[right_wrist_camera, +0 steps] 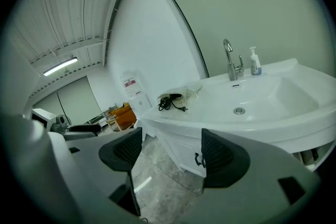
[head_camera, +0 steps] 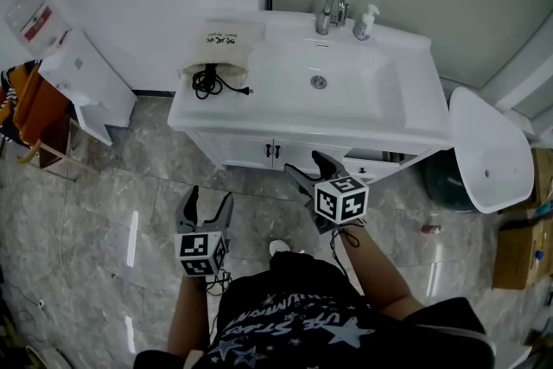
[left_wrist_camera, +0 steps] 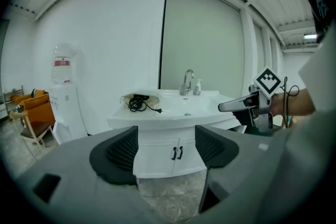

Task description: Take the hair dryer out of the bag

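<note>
Jaws on both of the 2 grippers are spread wide, nothing between them: left gripper (left_wrist_camera: 165, 149) and right gripper (right_wrist_camera: 173, 152) hang in the air short of the white sink vanity (head_camera: 259, 121). The cream cloth bag (head_camera: 229, 43) lies on the counter left of the basin, with a black cord (head_camera: 207, 82) and plug spilling from its mouth. The hair dryer's body isn't visible. The bag's black print is too small to read.

right gripper (right_wrist_camera: 170, 150): jaws wide apart, nothing between | bag (right_wrist_camera: 191, 91): lying on the washbasin's (right_wrist_camera: 252, 126) left end, black cord (right_wrist_camera: 168, 102) spilling out, apparently plug-end loose | tap (right_wrist_camera: 229, 60), soap bottle (right_wrist_camera: 255, 62): behind the bowl
</note>
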Demonstrator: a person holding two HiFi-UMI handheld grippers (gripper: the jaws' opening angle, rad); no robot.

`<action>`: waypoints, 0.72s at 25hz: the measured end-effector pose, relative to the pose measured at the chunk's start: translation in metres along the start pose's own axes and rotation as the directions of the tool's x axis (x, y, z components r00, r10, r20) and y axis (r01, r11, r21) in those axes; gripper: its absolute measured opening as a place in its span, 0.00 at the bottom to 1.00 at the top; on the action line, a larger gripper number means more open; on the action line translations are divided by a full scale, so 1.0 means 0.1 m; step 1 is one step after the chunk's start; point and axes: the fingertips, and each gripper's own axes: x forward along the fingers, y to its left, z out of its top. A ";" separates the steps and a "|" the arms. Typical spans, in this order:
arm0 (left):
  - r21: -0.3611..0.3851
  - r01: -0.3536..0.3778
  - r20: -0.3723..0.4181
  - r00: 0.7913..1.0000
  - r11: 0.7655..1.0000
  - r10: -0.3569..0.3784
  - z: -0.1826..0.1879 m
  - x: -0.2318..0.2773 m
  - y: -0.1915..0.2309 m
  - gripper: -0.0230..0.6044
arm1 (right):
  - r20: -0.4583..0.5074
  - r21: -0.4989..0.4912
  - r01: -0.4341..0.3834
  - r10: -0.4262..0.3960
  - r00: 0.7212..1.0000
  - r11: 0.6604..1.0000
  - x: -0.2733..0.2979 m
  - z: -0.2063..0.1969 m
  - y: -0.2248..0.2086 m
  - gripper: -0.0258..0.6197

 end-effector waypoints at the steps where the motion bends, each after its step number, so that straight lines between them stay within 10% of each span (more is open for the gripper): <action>1: -0.002 -0.016 -0.003 1.000 1.000 0.016 0.03 0.04 0.06 0.57 | -0.002 -0.002 -0.013 0.013 1.000 1.000 0.06 0.06 -0.02 0.56; 10: -0.022 -0.130 -0.012 0.992 0.991 0.129 0.19 0.18 0.75 0.57 | -0.008 0.008 -0.061 0.062 0.998 0.998 0.63 0.32 -0.01 0.56; 18: 0.038 -0.077 -0.003 0.997 0.996 0.077 0.50 0.80 1.36 0.57 | 0.024 0.061 -0.020 0.019 1.000 0.998 1.12 0.60 -0.07 0.52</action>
